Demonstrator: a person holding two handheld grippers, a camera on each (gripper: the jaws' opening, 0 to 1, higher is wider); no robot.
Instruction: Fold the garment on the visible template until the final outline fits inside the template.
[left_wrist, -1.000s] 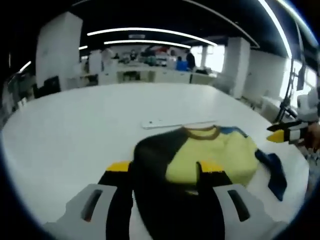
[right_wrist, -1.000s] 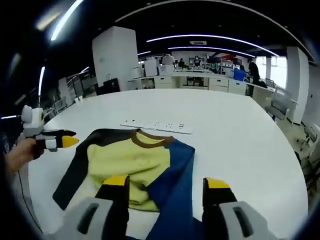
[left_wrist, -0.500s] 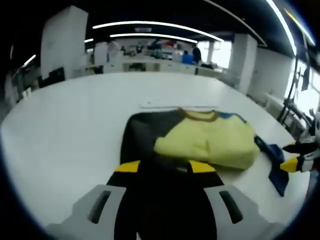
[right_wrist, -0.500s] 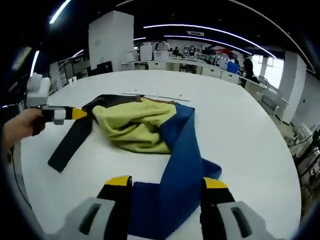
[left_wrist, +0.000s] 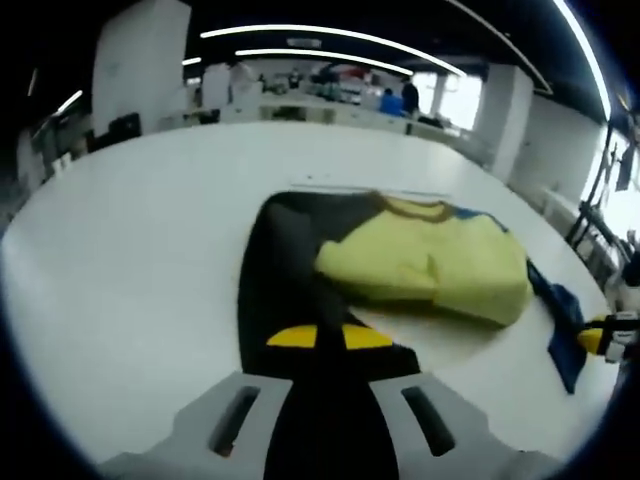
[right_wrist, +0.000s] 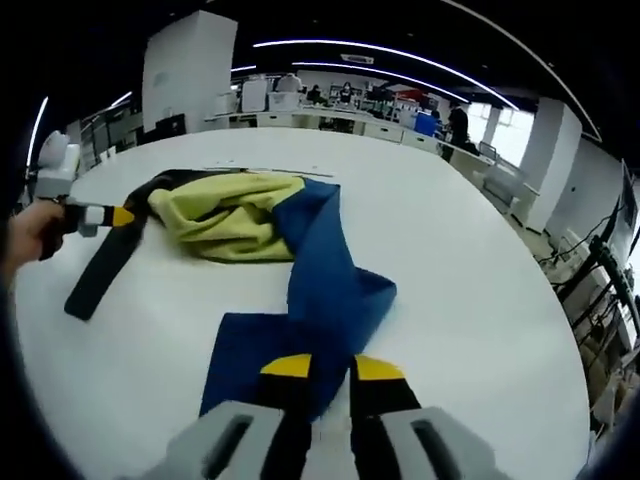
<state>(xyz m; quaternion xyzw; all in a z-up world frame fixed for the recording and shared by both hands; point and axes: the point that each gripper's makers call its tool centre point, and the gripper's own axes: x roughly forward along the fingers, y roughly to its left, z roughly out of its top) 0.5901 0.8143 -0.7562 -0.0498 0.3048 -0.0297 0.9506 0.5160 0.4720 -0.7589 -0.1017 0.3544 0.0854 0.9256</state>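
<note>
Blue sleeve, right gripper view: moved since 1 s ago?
Yes. The blue sleeve, pinched in the right gripper, now trails out from the yellow body across the white table.

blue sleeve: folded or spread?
Spread: the blue sleeve trails flat from the bunched yellow body toward the right gripper.

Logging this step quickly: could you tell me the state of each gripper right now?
Left gripper: shut on the black sleeve.
Right gripper: shut on the blue sleeve.
</note>
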